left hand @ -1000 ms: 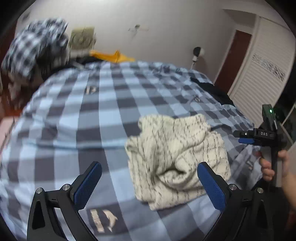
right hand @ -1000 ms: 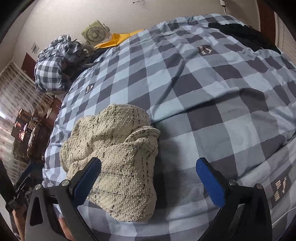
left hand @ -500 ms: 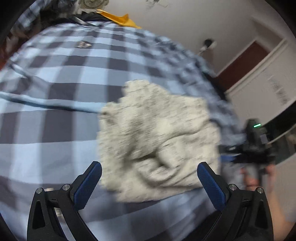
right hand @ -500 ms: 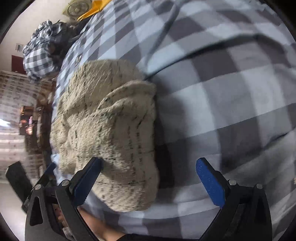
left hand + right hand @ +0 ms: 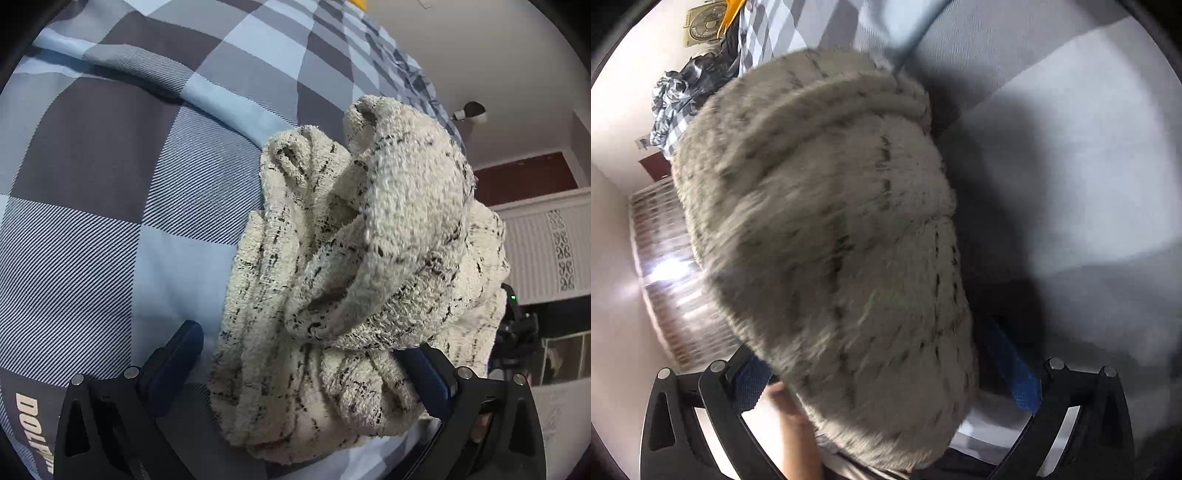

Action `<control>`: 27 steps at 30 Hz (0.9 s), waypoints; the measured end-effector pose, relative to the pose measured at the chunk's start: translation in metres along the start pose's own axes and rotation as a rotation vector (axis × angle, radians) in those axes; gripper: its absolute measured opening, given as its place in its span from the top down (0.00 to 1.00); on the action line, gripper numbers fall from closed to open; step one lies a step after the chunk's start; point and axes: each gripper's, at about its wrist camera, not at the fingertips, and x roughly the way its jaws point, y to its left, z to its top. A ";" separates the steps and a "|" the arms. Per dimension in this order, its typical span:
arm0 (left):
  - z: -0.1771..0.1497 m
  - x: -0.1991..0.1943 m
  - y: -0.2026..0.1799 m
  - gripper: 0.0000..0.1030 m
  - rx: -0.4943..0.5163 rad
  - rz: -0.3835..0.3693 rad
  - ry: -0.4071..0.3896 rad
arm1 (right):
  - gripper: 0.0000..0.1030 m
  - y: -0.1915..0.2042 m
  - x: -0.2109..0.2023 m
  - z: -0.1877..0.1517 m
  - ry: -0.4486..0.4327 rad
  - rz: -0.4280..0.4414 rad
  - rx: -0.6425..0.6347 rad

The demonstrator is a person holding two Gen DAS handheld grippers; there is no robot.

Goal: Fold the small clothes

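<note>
Both tools, left tool (image 5: 301, 363) and right tool (image 5: 886, 373), are gaping wide around the crumpled cream garment (image 5: 354, 266) (right view blurred) on the checked bed (image 5: 96, 192).

sweater (image 5: 831, 240): motion-blurred | right claw (image 5: 886, 373): pads partly hidden behind it | grip: unclear

Left gripper (image 5: 301, 363): matte black, triangulated finger frames, silver round screw heads, dark blue textured pads (image 5: 424, 373). Right gripper (image 5: 886, 373): identical black frames and screws, brighter blue mesh-patterned pads (image 5: 1015, 365). Lower left: blurred bare skin, probably the person's hand (image 5: 792, 410).
</note>
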 end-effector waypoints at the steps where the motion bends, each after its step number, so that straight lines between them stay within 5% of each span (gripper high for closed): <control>1: 0.001 0.001 -0.002 0.00 -0.003 0.001 0.014 | 0.00 -0.001 0.003 0.002 0.009 0.022 0.002; 2: 0.002 0.002 -0.004 0.09 0.000 -0.004 0.030 | 0.00 -0.001 0.006 0.003 0.012 0.035 0.001; 3: 0.003 0.002 -0.005 0.38 0.000 -0.031 0.041 | 0.00 0.002 0.009 0.003 0.013 0.032 -0.017; 4: 0.004 0.002 -0.006 0.56 -0.008 -0.080 0.054 | 0.01 0.009 0.009 0.002 0.007 0.005 -0.047; 6: 0.003 -0.004 -0.013 0.65 0.000 -0.070 0.051 | 0.10 0.026 0.005 -0.003 -0.032 -0.076 -0.135; 11: -0.002 -0.027 -0.057 0.73 0.154 0.030 -0.021 | 0.29 0.054 -0.018 -0.032 -0.132 -0.134 -0.257; 15: 0.006 -0.052 -0.100 0.73 0.251 0.040 -0.124 | 0.32 0.077 -0.046 -0.047 -0.242 -0.119 -0.343; 20: 0.055 -0.056 -0.122 0.73 0.267 0.034 -0.227 | 0.32 0.112 -0.072 -0.027 -0.335 -0.090 -0.447; 27: 0.133 -0.018 -0.128 0.73 0.273 0.077 -0.224 | 0.32 0.128 -0.070 0.028 -0.393 -0.139 -0.447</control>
